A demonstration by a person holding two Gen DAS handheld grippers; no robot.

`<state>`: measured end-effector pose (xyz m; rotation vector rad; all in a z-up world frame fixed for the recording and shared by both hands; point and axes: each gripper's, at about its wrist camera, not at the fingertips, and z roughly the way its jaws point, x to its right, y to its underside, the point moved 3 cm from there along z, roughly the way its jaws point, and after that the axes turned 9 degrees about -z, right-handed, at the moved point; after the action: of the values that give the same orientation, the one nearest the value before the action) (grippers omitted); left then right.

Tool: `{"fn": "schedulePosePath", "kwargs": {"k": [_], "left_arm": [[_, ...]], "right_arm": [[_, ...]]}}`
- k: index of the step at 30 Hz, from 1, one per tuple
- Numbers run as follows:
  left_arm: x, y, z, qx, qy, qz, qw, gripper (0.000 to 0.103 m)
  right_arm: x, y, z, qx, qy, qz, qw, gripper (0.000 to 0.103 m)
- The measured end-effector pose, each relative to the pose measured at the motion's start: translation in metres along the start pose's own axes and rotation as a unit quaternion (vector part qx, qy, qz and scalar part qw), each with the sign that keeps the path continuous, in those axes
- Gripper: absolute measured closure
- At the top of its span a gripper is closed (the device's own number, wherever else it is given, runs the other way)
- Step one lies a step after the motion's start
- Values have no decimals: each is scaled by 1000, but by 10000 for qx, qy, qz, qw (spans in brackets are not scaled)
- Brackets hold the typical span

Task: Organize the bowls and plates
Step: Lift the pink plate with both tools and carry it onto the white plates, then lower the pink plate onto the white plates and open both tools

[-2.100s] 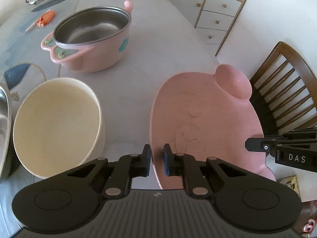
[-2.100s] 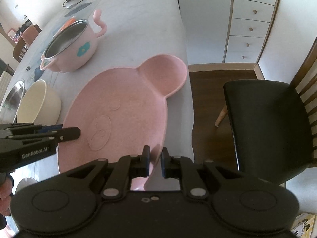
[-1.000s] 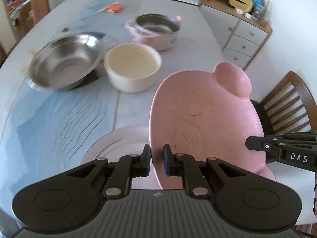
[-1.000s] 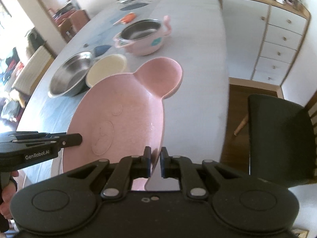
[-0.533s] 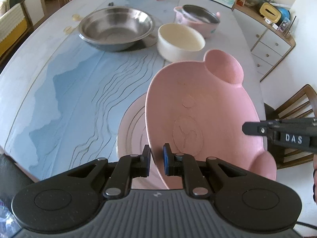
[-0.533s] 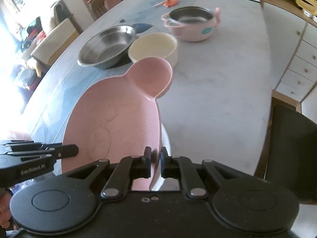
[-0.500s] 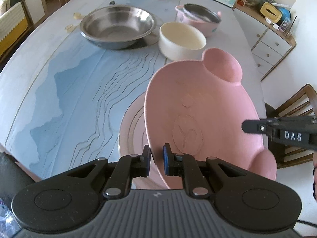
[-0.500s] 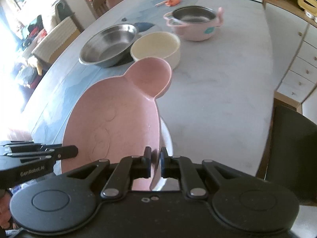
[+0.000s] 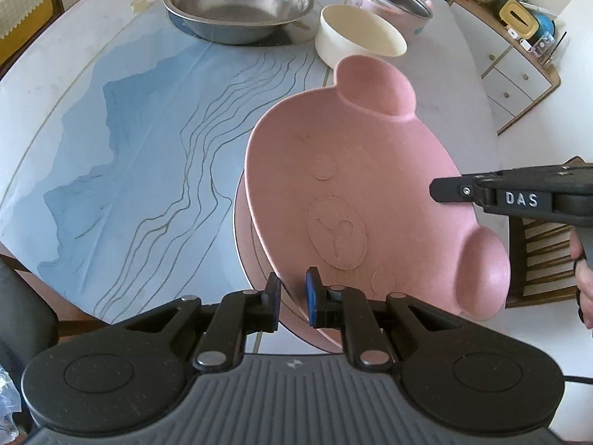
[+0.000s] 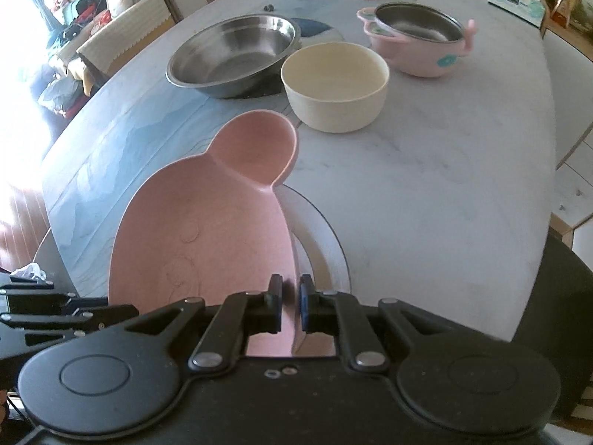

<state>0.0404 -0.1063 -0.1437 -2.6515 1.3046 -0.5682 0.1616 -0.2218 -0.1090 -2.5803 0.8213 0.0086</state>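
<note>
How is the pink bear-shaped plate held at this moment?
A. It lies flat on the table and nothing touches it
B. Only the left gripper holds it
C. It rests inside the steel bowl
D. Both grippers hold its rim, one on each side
D: the left gripper and the right gripper are each shut on the rim of the pink bear-shaped plate, on opposite sides, which hangs tilted above a round plate.

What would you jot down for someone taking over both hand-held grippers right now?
Left hand-held gripper: shut on the near rim of the pink bear plate.
Right hand-held gripper: shut on the plate's opposite rim.
The plate is tilted, just above a round plate on the table.
Steel basin, cream bowl and pink pot stand farther back, unstacked.
Done: bear plate picked up.
Left: probably set it down on the round plate, then sort the bowls.
</note>
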Motion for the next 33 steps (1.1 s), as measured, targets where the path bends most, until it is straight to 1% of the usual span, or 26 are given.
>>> {"fn": "schedulePosePath", "kwargs": {"k": [3,12,18,22,28,33], "left_arm": [[1,0,3,-52,73,-33,10000,90],[3,0,7,-152,258,-6,9996,90],[1,-2,9,-242,349,-38,9991,90],[1,-5,7,-219,386,20,9990,90],[2,-6,5,-179,346,150,9991,89],[0,-7,4,-222,344,210,9989,89]], "right_arm": [[4,-3,6,-55,23,-6,10000,92],[9,-3,7,-47,88,-13,9999,91],[12,-1,8,-39,133,110,9998,91],[11,-1,6,2,161,150,9998,86],[13,0,-3,81,166,256,9995,81],[14,3,-12,166,151,356,9991,79]]}}
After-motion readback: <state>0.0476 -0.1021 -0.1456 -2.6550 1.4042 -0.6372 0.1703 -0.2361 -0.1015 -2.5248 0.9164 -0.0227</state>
